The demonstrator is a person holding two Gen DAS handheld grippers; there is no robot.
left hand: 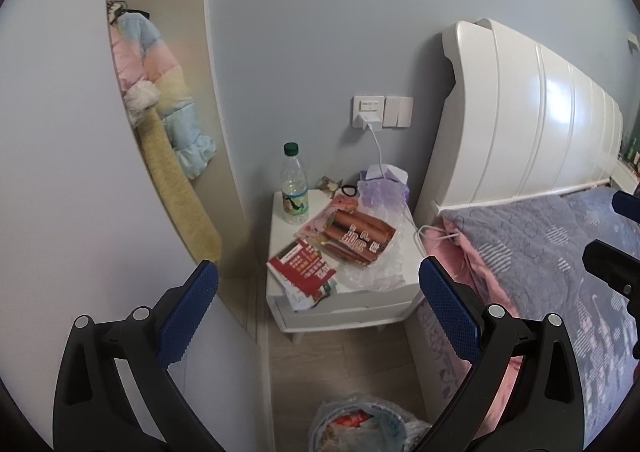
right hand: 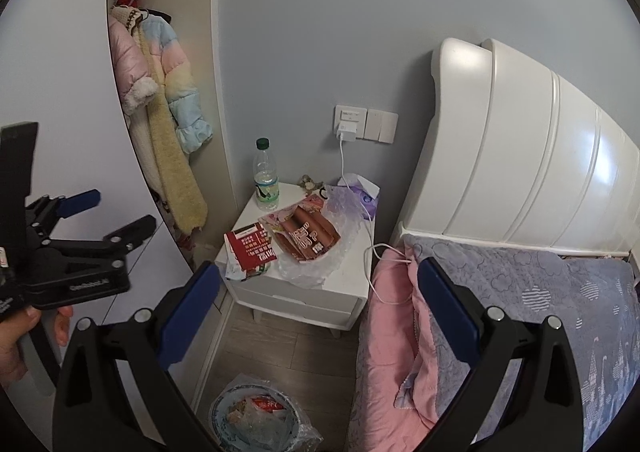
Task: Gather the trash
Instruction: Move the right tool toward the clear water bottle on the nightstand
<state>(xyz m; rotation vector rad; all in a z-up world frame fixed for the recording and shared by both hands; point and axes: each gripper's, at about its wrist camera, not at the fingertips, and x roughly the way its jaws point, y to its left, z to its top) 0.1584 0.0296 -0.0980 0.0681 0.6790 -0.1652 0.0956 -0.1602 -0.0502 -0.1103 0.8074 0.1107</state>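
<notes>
Nearest the lens in the left wrist view, the left gripper (left hand: 318, 298) stands with its blue pads spread wide and nothing between them; below it on the wooden floor sits the lined trash bin (left hand: 366, 426), already holding crumpled wrappers. To the left, the open wardrobe (left hand: 160, 99) shows a pastel jacket (left hand: 168, 87) on a hanger; further right stands the white nightstand (left hand: 340, 308), well apart from both tools. On its top, from left to right: a green-capped plastic bottle (left hand: 295, 187) standing upright at the back; a red leaflet (left hand: 304, 272) overhanging the front edge; a sausage packet (left hand: 356, 240) lying on a clear plastic bag (left hand: 380, 272); a purple tissue pack (left hand: 384, 183) behind. Rightmost is the bed (left hand: 560, 252). The right gripper (right hand: 318, 298) is likewise released and empty.

Judging by this, the step in hand is the approach, nothing yet grasped; the next move seems to call for reaching forward to the nightstand, closing on the leaflet or packet, then carrying it down to the bin.
</notes>
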